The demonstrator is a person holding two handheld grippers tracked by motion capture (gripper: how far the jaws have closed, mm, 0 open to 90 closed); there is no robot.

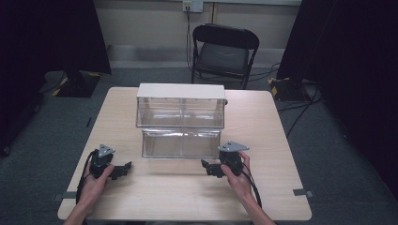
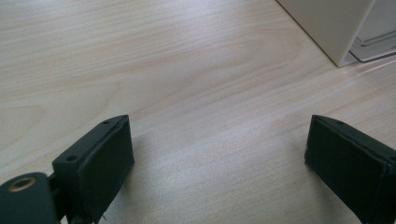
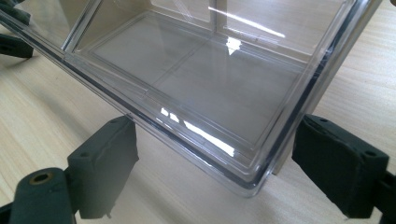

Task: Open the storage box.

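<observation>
At centre of the high view, a clear drawer unit [image 1: 180,123] stands on the table [image 1: 263,197], left gripper [image 1: 123,169] and right gripper [image 1: 206,167] flanking its pulled-out lower drawer [image 1: 180,143]. Left gripper view: jaws spread wide over bare wood, holding nothing. Right gripper view: jaws released, bracketing the drawer's corner without touching. No readable writing.

We have bare worktop [image 1: 187,197] along the whole near edge and between the left tool [image 1: 126,168] and the right tool [image 1: 206,166], both spread wide with nothing between their jaws. Ahead of us the clear drawer [image 1: 180,143] stands pulled out from the white-topped cabinet [image 1: 180,104], its near corner just before our right tool's jaws. Open strips of worktop run past the cabinet on either side.
</observation>
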